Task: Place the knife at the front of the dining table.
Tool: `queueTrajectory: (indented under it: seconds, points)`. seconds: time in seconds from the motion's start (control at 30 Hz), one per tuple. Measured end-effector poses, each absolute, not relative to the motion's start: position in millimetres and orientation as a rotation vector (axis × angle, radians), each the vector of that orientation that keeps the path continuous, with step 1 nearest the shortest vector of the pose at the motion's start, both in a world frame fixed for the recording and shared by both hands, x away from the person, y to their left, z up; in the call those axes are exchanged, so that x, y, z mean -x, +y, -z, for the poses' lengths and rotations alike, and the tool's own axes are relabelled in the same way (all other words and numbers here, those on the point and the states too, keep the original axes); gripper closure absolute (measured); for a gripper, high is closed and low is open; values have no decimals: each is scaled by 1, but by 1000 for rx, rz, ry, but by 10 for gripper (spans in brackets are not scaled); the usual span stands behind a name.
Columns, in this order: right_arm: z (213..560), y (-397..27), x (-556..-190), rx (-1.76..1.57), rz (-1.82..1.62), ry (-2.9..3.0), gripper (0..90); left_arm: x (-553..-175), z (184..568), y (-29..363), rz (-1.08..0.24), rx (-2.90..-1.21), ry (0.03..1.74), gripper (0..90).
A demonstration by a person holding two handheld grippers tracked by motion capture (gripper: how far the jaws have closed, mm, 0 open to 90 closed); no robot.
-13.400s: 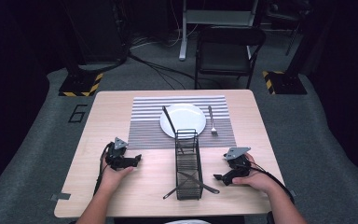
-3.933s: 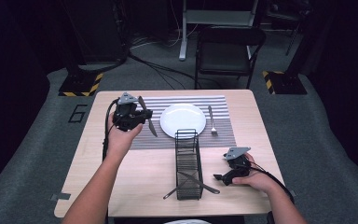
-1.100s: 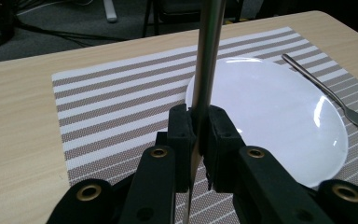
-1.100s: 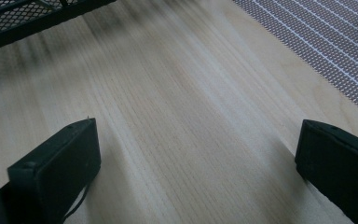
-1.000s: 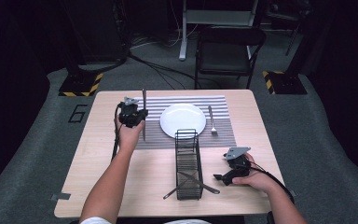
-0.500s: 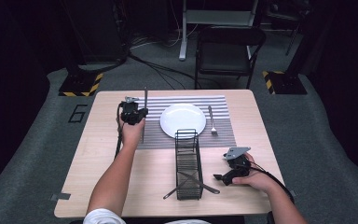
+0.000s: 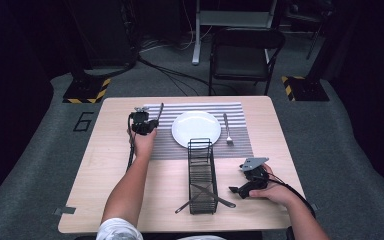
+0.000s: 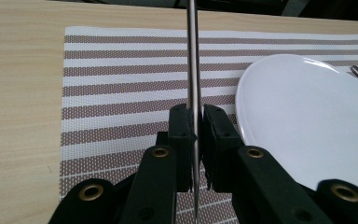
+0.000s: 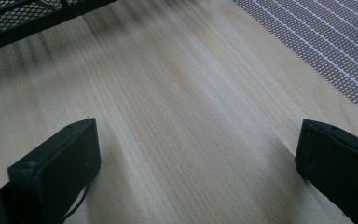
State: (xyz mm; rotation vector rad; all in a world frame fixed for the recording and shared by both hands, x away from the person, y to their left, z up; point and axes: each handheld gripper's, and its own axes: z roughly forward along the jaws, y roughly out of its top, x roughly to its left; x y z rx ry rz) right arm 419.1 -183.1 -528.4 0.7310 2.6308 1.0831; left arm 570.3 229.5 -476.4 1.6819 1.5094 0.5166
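My left gripper point(image 7: 150, 124) is shut on a thin metal knife point(image 7: 160, 111), which stands nearly upright over the left part of the striped placemat point(image 7: 165, 146). In the left gripper view the knife point(image 8: 192, 60) shows edge-on between the closed pads of the gripper point(image 8: 195, 116), just left of the white plate point(image 8: 303, 116). A fork point(image 7: 226, 129) lies on the mat to the right of the plate point(image 7: 196, 128). My right gripper point(image 7: 237, 190) rests on the wood at the front right. Its jaws stand wide open point(image 9: 198, 140) with bare tabletop between them.
A tall black wire basket point(image 7: 202, 172) stands in front of the plate, with utensils point(image 7: 205, 196) crossed at its near end; its edge point(image 9: 28, 18) lies ahead of the right gripper. Beyond the table's far edge stands a black chair point(image 7: 245, 55).
My left gripper has sunk a little toward the placemat with the knife still in it. The right gripper has not moved.
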Motion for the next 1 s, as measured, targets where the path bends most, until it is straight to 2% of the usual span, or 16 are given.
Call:
queueTrajectory:
  seconds: [0.43,1.0]
  points:
    - [528,-183,-419,-730,-1082,2633,0,-585,490,226,-522,-1574,1618,822]
    - [528,-183,-419,-730,-1082,2633,0,-596,509,224,-533,-1556,1687,822]
